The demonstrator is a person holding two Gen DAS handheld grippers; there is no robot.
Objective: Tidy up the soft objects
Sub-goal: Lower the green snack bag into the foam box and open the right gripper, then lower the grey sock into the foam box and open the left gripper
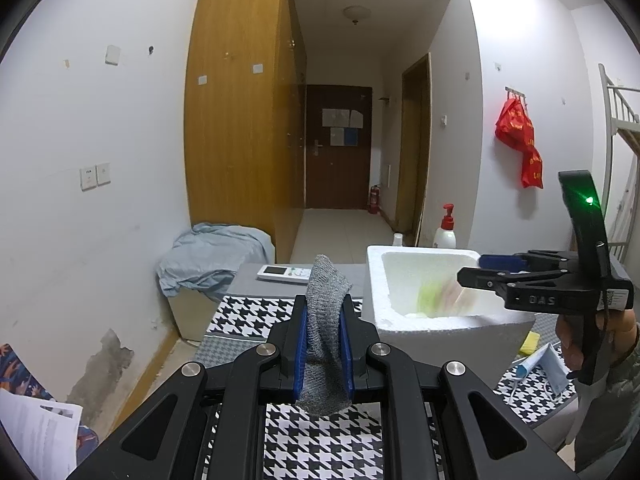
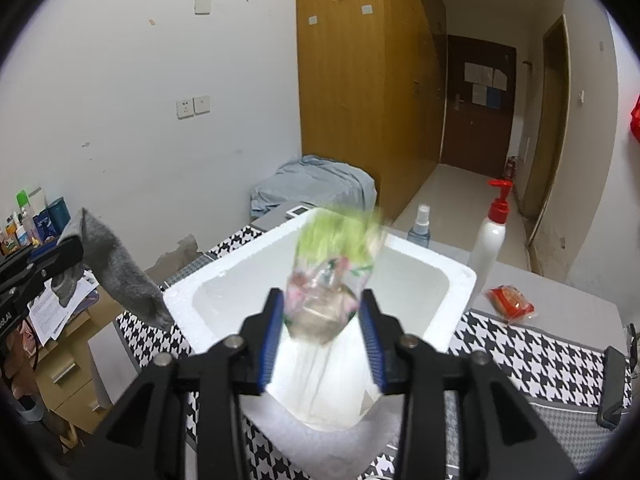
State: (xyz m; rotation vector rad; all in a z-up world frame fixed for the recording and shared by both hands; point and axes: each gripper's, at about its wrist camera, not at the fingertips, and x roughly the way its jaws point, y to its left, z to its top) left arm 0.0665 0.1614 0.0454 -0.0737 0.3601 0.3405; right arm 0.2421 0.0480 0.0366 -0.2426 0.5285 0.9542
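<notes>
A grey knitted sock (image 1: 326,292) stands up between the blue pads of my left gripper (image 1: 324,308), which is shut on it above the houndstooth cloth; in the right wrist view the sock (image 2: 116,268) hangs at the left. My right gripper (image 2: 321,294) hovers over the white foam box (image 2: 180,300). Its jaws stand apart around a blurred clear bag with a green and pink print (image 2: 332,256). A gap shows beside the right pad. In the left wrist view the right gripper (image 1: 472,269) reaches over the box (image 1: 374,280), and the bag (image 1: 436,296) is a blur inside.
A remote control (image 1: 284,273) lies behind the sock. A white pump bottle (image 2: 490,240), a spray bottle (image 2: 420,228) and a red packet (image 2: 510,304) stand beyond the box. A face mask (image 1: 548,364) and a yellow sponge (image 1: 530,340) lie at its right.
</notes>
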